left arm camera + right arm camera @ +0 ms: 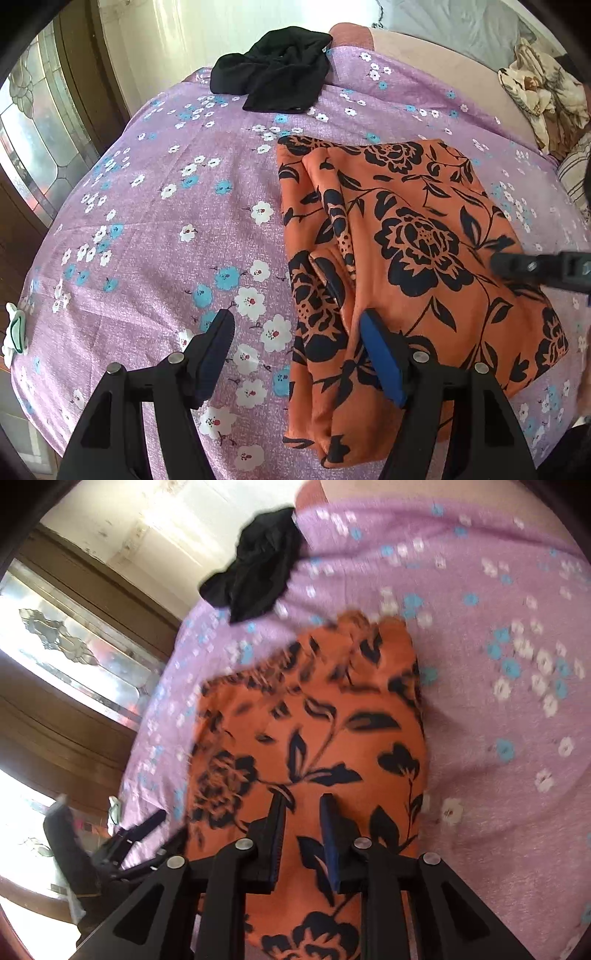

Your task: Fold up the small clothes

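Note:
An orange garment with a black flower print lies folded into a rough rectangle on the purple flowered bedsheet. My left gripper is open; its right finger rests on the garment's near left edge, its left finger is over bare sheet. The right gripper shows as a dark tip at the right edge of the left wrist view, over the garment. In the right wrist view, my right gripper hovers over the orange garment with its jaws a narrow gap apart and nothing between them. The left gripper shows at lower left.
A crumpled black garment lies at the far edge of the bed, also in the right wrist view. A wooden door with patterned glass stands to the left. A bundle of printed cloth lies at the far right.

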### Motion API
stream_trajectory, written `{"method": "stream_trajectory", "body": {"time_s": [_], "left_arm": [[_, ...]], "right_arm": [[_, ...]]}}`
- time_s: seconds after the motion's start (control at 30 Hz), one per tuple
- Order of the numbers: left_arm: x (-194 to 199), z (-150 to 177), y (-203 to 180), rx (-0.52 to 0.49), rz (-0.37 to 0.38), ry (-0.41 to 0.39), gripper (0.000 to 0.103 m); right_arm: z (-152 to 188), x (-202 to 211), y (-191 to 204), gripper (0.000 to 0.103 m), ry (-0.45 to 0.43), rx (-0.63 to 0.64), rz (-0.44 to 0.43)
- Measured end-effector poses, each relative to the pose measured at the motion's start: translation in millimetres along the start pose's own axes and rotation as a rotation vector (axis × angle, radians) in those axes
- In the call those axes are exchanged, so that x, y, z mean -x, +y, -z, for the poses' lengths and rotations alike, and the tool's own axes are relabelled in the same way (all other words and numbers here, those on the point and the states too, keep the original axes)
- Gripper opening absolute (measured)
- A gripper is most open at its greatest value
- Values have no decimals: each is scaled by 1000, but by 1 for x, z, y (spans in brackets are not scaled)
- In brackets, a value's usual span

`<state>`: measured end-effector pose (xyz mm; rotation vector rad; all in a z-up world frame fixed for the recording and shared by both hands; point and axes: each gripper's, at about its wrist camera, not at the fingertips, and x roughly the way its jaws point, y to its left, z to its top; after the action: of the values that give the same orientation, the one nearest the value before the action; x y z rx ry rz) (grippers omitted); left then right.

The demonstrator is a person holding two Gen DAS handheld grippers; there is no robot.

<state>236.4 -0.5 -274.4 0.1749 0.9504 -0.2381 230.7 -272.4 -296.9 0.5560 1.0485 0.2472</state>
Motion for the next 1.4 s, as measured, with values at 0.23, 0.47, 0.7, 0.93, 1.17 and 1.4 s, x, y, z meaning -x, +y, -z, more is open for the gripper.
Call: {"method": "stream_trajectory", "body": {"time_s": [0.23, 0.47, 0.7, 0.93, 1.17, 1.4], "left_arm": [[3, -1, -1, 3, -12, -3, 72], [2, -5, -2, 24, -24, -2, 72], [4, -13, -9, 35, -41, -19, 72], [5, -21, -13, 51, -40, -37, 72], [0, -35, 4, 135, 97, -16, 72], [-28, -41, 46, 350, 331, 93, 73]], "right_arm": [[-3, 8, 3, 23, -1, 0, -23], [-9, 35, -10, 63, -80, -47, -67], [-11, 52, -25, 78, -129, -87, -69], [-8, 60, -38, 78, -133, -86, -75], [-3, 53, -54, 78, -96, -123, -134], [-6, 34, -67, 78, -57, -187, -187]]}}
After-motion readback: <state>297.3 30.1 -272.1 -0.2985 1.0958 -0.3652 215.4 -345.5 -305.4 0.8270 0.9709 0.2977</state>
